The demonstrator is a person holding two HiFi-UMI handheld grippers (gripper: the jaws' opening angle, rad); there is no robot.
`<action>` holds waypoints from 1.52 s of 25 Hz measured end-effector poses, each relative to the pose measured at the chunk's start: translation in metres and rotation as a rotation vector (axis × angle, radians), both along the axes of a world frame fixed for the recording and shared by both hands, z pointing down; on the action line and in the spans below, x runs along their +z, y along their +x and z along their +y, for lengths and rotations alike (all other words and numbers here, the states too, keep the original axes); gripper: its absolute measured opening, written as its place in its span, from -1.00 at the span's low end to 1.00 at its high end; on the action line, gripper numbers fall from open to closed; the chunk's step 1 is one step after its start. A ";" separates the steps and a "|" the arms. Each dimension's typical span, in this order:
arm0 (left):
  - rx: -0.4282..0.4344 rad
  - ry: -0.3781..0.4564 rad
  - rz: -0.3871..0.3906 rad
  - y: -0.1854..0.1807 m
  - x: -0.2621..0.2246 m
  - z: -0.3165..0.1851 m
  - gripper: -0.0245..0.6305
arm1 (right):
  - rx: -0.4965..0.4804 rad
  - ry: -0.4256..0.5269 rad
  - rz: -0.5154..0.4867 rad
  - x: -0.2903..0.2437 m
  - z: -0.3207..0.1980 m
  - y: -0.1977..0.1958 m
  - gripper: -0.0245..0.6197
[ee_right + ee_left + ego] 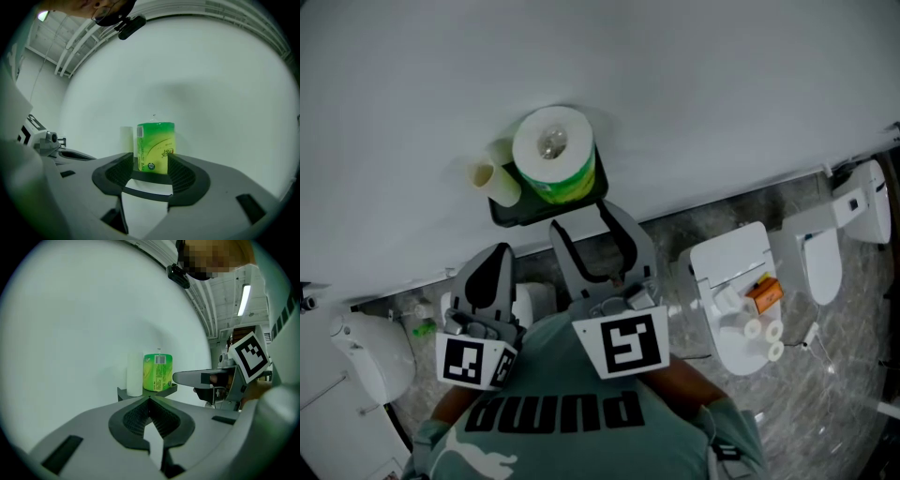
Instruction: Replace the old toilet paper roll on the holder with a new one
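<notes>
Pale wall (pixel 694 84), grey marbled floor (pixel 853 375)

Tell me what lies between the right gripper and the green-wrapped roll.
Nothing; in the right gripper view the open right gripper faces the green-wrapped roll unobstructed.

A: Roll colours?
B: New roll (pixel 553 155): bright green wrapper, white paper. Old tube (pixel 495 178): pale cream.
A: Holder, wall?
B: Holder (pixel 502 214) black. Wall (pixel 722 84) plain pale grey.
A: Grippers?
B: Left gripper (pixel 497 253) and right gripper (pixel 584 216): grey, black ribbed pads, black-and-white square markers. Shirt (pixel 581 431) muted green, black lettering. Floor (pixel 853 356) grey marbled.
</notes>
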State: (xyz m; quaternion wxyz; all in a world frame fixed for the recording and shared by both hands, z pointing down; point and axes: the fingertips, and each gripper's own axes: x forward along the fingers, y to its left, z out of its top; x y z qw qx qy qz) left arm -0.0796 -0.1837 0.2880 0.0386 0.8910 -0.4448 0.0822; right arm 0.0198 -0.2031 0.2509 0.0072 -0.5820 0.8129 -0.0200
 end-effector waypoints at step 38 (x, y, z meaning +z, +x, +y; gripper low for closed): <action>-0.193 -0.004 0.051 -0.041 -0.005 -0.013 -0.92 | -0.140 0.086 0.098 -0.037 -0.066 -0.013 0.36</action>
